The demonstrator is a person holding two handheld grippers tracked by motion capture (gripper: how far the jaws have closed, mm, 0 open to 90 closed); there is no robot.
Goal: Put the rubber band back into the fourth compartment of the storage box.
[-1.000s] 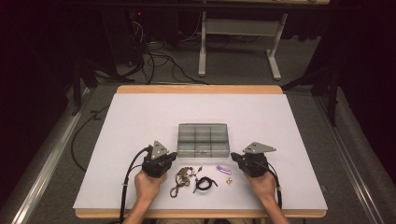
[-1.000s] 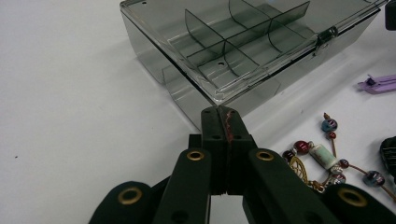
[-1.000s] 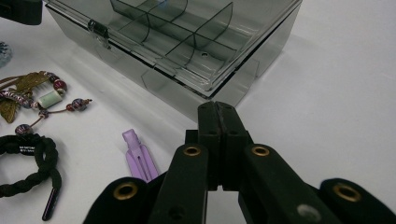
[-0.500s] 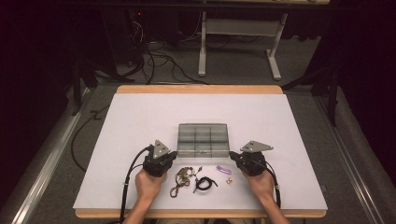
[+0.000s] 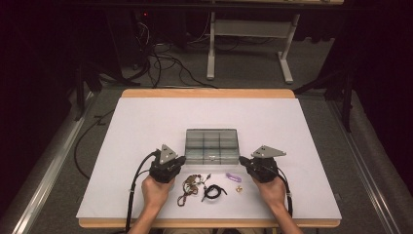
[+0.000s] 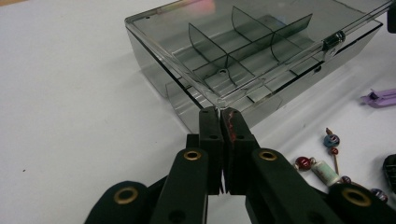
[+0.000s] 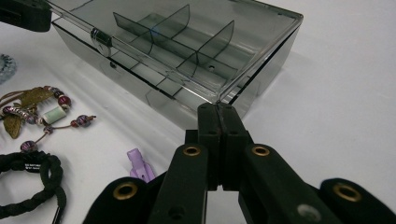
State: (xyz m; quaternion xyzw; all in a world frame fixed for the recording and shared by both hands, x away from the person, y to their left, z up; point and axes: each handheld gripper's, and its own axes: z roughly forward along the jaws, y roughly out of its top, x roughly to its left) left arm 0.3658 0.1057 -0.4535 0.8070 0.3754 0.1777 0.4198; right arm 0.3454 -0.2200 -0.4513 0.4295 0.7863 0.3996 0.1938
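Note:
A smoky clear compartment box lies shut at the middle of the white table, its latch on the near side. My left gripper is at the box's near left corner. In the left gripper view its jaws touch the lid's corner; they have just been opening a sliver, with nothing between them. At the near right corner my right gripper is shut, and the tips meet the lid there.
Between the hands lie a beaded necklace, a black braided bracelet, a purple clip and a small gold piece. The white sheet stretches bare behind the box. Cables and a stand's legs are on the floor beyond.

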